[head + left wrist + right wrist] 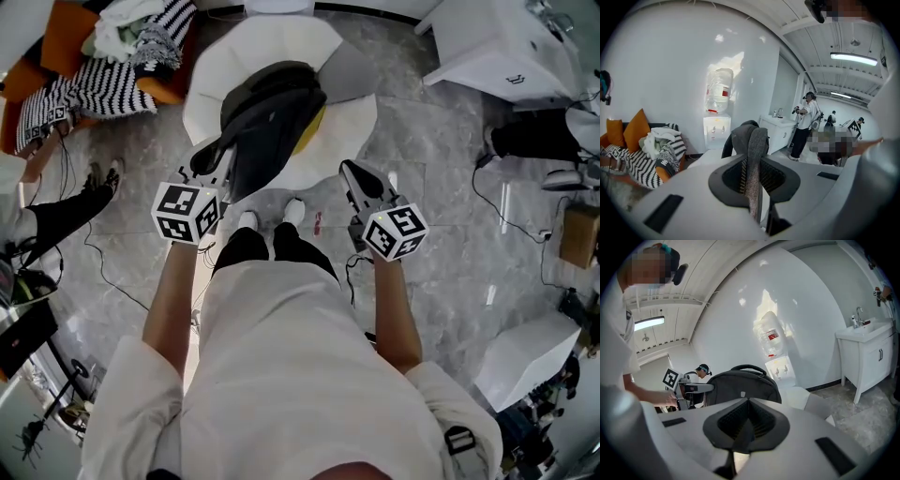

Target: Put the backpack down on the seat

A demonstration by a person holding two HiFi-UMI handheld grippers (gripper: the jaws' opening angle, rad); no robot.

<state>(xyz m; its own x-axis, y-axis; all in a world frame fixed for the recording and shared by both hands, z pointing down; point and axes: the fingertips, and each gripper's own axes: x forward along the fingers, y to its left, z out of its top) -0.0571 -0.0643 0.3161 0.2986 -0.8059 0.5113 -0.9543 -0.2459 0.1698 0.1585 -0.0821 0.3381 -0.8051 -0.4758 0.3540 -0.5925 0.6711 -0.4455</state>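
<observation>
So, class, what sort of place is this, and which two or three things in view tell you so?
Probably an office lounge or break area: a water dispenser with a bottle on top, a white sink cabinet with a tap, and an orange-cushioned sofa.

Beneath backpack (267,117), seat (262,42) centre; sofa (161,90) cropped.
</observation>
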